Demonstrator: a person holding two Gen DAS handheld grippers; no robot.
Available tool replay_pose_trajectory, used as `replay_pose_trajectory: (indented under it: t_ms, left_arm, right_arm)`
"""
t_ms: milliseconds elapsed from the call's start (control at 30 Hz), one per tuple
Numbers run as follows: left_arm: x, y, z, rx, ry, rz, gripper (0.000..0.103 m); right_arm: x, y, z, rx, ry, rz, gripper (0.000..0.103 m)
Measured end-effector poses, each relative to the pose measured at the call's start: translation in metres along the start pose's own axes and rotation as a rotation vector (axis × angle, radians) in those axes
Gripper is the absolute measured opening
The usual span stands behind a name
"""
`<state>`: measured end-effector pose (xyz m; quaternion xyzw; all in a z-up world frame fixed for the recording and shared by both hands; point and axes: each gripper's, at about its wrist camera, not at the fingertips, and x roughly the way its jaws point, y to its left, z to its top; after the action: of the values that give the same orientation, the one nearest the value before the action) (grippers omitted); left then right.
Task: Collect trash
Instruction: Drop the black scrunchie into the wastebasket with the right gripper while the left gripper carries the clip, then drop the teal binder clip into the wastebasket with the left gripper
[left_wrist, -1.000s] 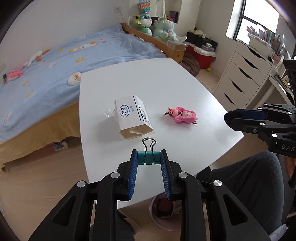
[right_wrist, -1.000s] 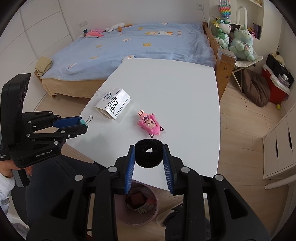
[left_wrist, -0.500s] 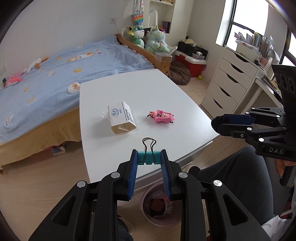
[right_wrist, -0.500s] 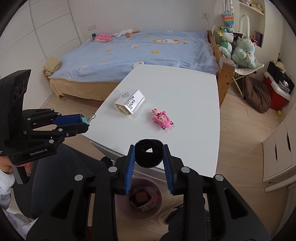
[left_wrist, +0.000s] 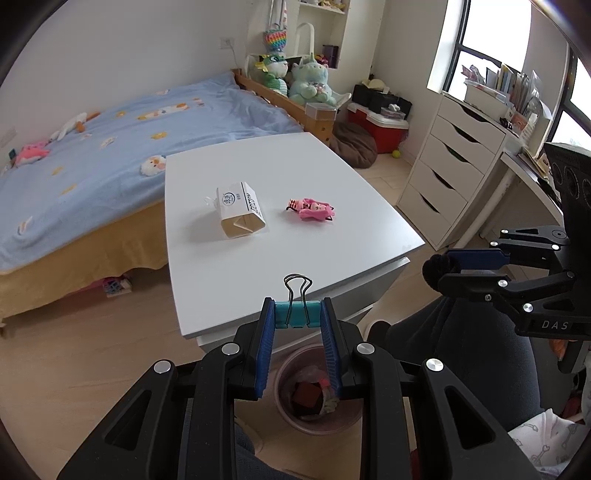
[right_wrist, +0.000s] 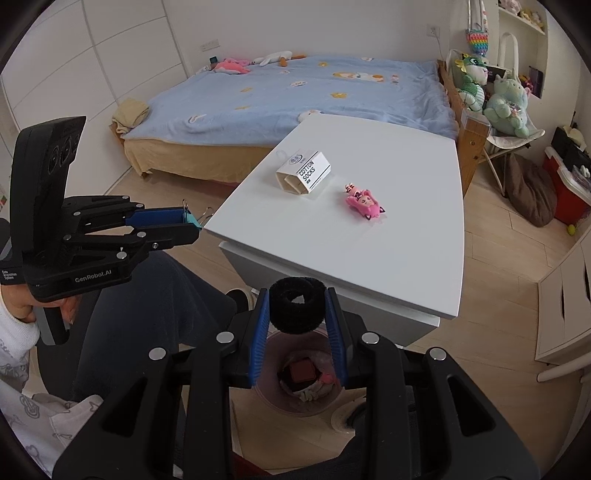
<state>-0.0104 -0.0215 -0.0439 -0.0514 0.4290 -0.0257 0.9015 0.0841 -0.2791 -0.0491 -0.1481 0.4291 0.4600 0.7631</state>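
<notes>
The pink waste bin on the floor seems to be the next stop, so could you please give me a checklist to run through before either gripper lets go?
1. Left gripper clamps the teal metal binder clip: ok.
2. Right gripper clamps the black fuzzy hair ring: ok.
3. Pink waste bin open, with room: ok.
4. Clip directly above the bin mouth: cannot tell.
5. Ring directly above the bin mouth: cannot tell.
6. White table cleared: not ok; the white cotton-socks box and the pink doll figure remain.

White walls, wood floor (left_wrist: 92, 354), blue bed (left_wrist: 110, 140), white drawers (left_wrist: 450, 173), bright window (left_wrist: 491, 33)
</notes>
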Motion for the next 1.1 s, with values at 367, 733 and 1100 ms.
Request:
replay_pose_trajectory:
  t_ms: [367, 733, 1100]
  left_arm:
    - [-0.008, 0.002, -0.002, 0.000, -0.010, -0.010, 0.024]
    - [-0.006, -0.003, -0.004, 0.012, 0.003, -0.029, 0.024]
    - [-0.004, -0.019, -0.006, 0.041, 0.009, -0.064, 0.024]
  right_arm:
    - [0.004, 0.005, -0.005, 0.005, 0.004, 0.020, 0.073]
    - [0.003, -0.009, -0.005, 0.060, -0.009, -0.044, 0.097]
    - [-0.013, -0.015, -0.004, 0.065, -0.047, -0.100, 0.098]
